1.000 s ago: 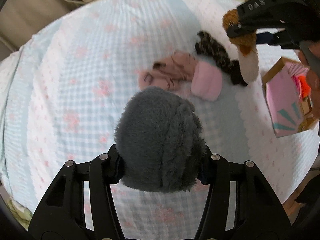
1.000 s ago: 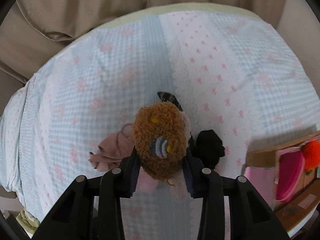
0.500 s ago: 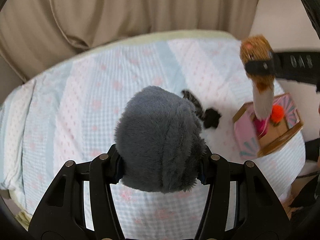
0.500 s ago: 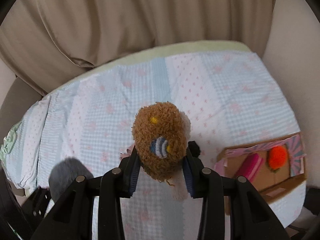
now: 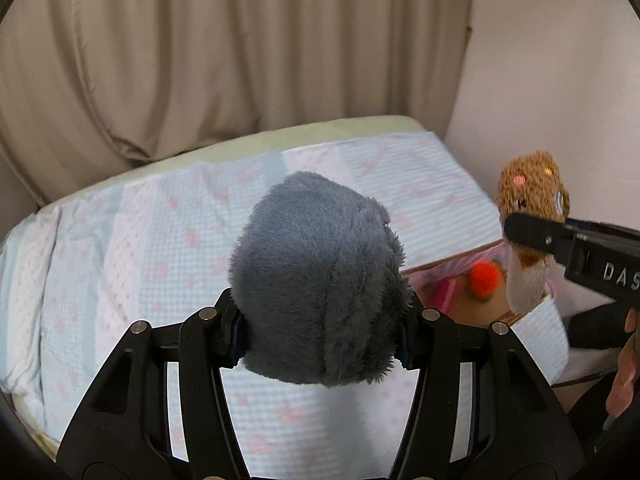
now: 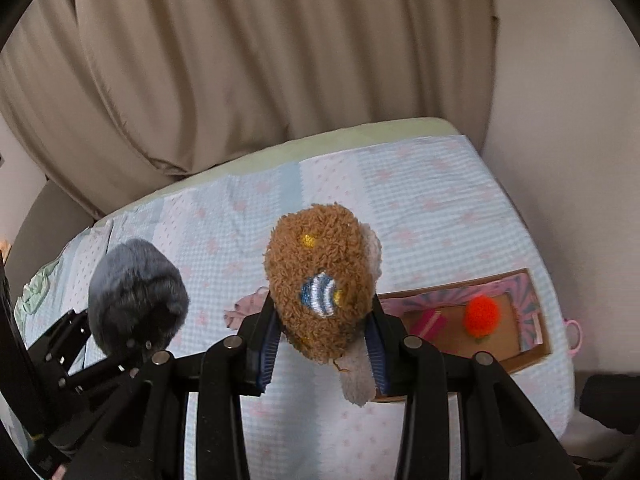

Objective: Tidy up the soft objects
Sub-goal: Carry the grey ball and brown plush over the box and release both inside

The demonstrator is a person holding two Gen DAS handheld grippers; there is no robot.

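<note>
**Soft toys being held above the bed, one in each gripper**

Grey plush toy (image 5: 320,280) being clamped between the fingers (image 5: 234,334) of the left gripper (image 5: 320,336), raised clear of the bed (image 5: 160,240) and its blue-and-pink patterned cover. Brown curly plush toy (image 6: 320,280), showing a blue-and-white striped patch, two small yellow patches and a pale lower part, being gripped between the blue-padded fingers (image 6: 266,348) of the right gripper (image 6: 322,350). Same brown toy appearing at the right edge of the left wrist view (image 5: 530,200), hanging just above the cardboard box (image 6: 532,354). Box lying near the bed's right edge, holding an orange pompom-like ball (image 6: 481,316) and a pink item (image 6: 432,320) side by side but apart. Pink fabric piece (image 6: 248,308) lying on the cover, partly hidden behind the right fingers. Beige curtain (image 6: 240,60) hanging behind the bed. Both toys being carried off the cover, well apart from each other, grey one to the left, brown one nearer the box.
</note>
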